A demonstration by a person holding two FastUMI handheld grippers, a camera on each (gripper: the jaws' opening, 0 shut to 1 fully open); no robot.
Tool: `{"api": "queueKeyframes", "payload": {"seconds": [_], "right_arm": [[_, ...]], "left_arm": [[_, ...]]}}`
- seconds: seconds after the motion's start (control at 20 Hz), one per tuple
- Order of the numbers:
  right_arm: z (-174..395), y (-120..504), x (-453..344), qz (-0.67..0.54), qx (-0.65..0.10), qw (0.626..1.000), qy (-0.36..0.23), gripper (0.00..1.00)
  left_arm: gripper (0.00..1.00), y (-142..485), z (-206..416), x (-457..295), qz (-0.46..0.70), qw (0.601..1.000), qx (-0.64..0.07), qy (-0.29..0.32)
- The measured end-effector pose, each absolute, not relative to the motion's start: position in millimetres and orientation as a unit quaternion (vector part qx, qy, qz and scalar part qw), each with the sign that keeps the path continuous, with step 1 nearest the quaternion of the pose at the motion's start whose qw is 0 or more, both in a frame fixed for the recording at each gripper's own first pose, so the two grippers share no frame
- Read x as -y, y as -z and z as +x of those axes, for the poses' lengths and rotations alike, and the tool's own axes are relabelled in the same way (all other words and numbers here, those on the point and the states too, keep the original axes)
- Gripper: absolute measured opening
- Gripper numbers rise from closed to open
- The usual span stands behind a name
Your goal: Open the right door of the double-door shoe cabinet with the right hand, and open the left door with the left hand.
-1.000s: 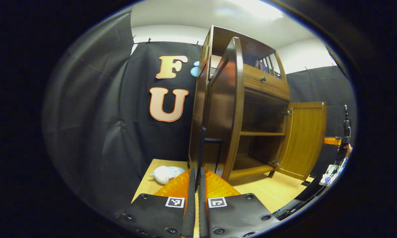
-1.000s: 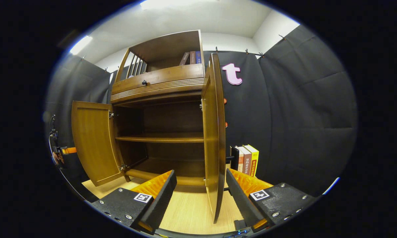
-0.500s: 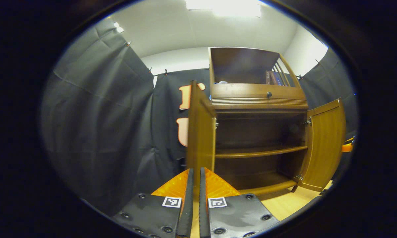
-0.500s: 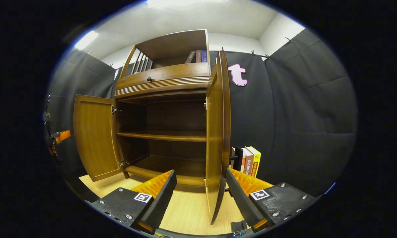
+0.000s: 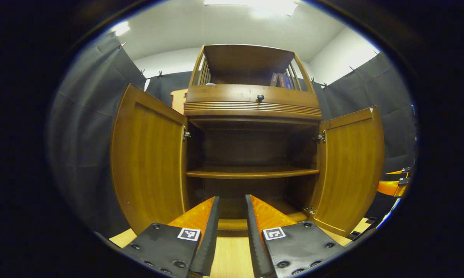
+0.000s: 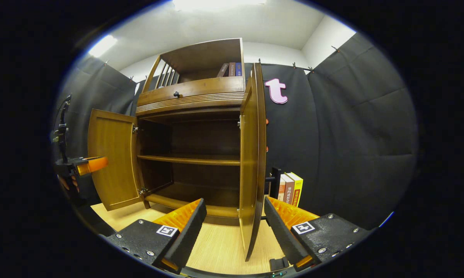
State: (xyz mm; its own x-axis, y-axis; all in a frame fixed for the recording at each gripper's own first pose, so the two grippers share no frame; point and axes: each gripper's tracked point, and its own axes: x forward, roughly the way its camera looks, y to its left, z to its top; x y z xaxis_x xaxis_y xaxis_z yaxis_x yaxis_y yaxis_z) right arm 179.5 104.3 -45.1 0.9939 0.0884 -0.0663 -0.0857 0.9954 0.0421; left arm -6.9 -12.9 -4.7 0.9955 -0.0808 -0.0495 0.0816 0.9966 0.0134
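Between the parted right tool, the brown wooden right door is standing edge-on; the left tool is gaping, gripping nothing.

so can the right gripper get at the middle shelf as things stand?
Probably yes. The right gripper is open, with the right door edge-on between its fingers. The middle shelf lies left of that door, with open space in front.
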Motion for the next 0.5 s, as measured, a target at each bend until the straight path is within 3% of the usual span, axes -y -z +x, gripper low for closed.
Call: {"api": "queueKeyframes", "payload": {"seconds": [0.15, 0.35, 0.4, 0.5], "right_arm": [[173.9, 48.9, -100.8, 0.024, -0.036, 0.998, -0.041, 0.92], [169.8, 51.5, -94.9, 0.031, -0.04, 0.998, -0.037, 0.92], [170.5, 51.3, -93.0, 0.03, -0.038, 0.998, -0.036, 0.98], [171.9, 50.8, -92.8, 0.027, -0.037, 0.998, -0.034, 0.98]], "left_arm": [[0.62, 16.0, -6.3, 13.0, -0.011, 0.999, -0.034, 0.026], [0.76, 29.3, -7.6, 3.5, -0.025, 0.999, -0.045, 0.011], [0.8, 28.9, -9.0, 1.0, -0.023, 0.999, -0.045, 0.009], [0.84, 26.6, -11.1, -7.6, -0.016, 0.999, -0.042, -0.003]]}}
